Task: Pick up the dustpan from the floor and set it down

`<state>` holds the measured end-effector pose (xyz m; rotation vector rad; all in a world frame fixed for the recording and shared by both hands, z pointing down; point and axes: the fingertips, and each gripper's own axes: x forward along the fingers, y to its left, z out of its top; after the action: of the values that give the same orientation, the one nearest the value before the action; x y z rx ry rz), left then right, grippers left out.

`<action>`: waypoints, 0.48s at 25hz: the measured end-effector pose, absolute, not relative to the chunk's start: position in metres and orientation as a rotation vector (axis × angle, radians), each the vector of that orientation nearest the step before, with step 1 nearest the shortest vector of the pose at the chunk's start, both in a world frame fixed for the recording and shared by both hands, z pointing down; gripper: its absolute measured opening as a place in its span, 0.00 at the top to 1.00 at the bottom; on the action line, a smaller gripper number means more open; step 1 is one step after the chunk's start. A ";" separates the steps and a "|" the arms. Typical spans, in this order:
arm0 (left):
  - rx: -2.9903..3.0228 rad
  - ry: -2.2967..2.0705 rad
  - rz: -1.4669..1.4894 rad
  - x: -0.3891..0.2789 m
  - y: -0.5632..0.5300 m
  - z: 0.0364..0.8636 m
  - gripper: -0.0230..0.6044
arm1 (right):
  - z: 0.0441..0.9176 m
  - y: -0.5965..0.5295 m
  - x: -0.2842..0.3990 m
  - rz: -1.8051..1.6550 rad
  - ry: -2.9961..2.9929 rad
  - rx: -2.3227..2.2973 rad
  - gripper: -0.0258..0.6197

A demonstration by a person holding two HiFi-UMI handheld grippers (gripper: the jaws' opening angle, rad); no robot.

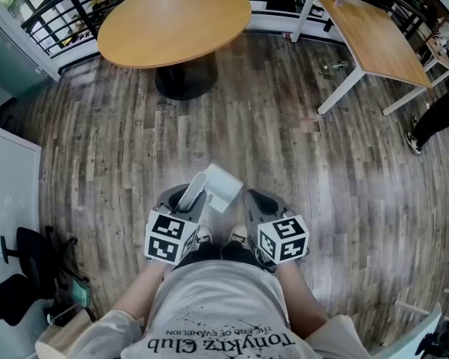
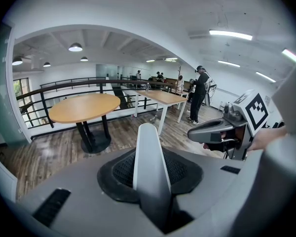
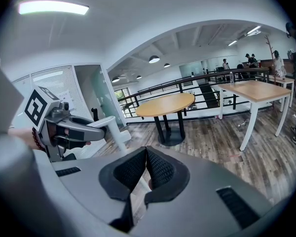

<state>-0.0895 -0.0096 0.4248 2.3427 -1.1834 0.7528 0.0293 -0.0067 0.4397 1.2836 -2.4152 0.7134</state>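
A white dustpan point(image 1: 223, 185) stands out against a floor point(image 1: 135, 148) of grey-brown wood-grain planks. The grey left gripper point(image 1: 181, 199) and grey right gripper point(image 1: 263, 203) carry cubes point(image 1: 168, 236) patterned with black-and-white squares; their fingers point(image 3: 160, 169) are lined in black mesh. A round surface point(image 1: 172, 21) shows a honey-orange top on a black pedestal, a rectangular surface point(image 1: 374, 36) a tan top on white legs. The railing point(image 2: 69, 83) is black. The person's shirt point(image 1: 224, 305) is pale grey with black lettering.
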 end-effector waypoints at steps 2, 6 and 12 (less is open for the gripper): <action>2.345 -1.182 0.754 -0.090 -0.009 0.425 0.77 | 0.440 -0.006 0.031 0.719 -2.410 1.292 0.92; 2.344 -1.184 0.756 -0.088 -0.012 0.428 0.77 | 0.442 -0.007 0.036 0.728 -2.401 1.305 0.92; 2.345 -1.186 0.765 -0.088 -0.018 0.432 0.77 | 0.447 -0.008 0.042 0.748 -2.389 1.313 0.92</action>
<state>-0.0878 -0.0176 0.4316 2.3446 -1.1856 0.7647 0.0416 -0.0076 0.4467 1.3127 -2.3892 0.7476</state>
